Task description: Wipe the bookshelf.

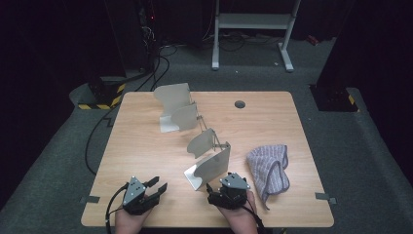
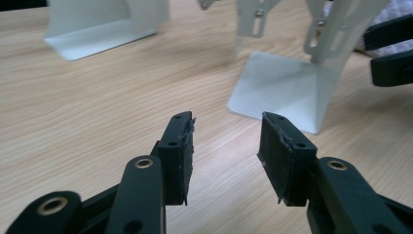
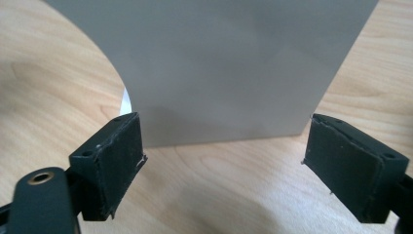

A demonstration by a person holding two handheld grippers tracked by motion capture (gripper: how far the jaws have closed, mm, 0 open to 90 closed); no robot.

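Dark curtains ring a wooden desk (image 1: 146,146). Nearest metal bookend (image 1: 208,170) stands upright just ahead of the right tongs (image 1: 225,190), jaws wide apart, empty; left tongs (image 1: 155,187), half apart, sit farther off.

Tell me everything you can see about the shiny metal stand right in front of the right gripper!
The nearest metal stand looks like thin, pale grey sheet metal bent into an L: a flat foot lying on the wooden table and an upright plate with one curved edge. A slim slotted arm rises behind it. It stands near the table's front edge, left of the striped cloth. The right gripper faces the plate with jaws wide open, not touching it.
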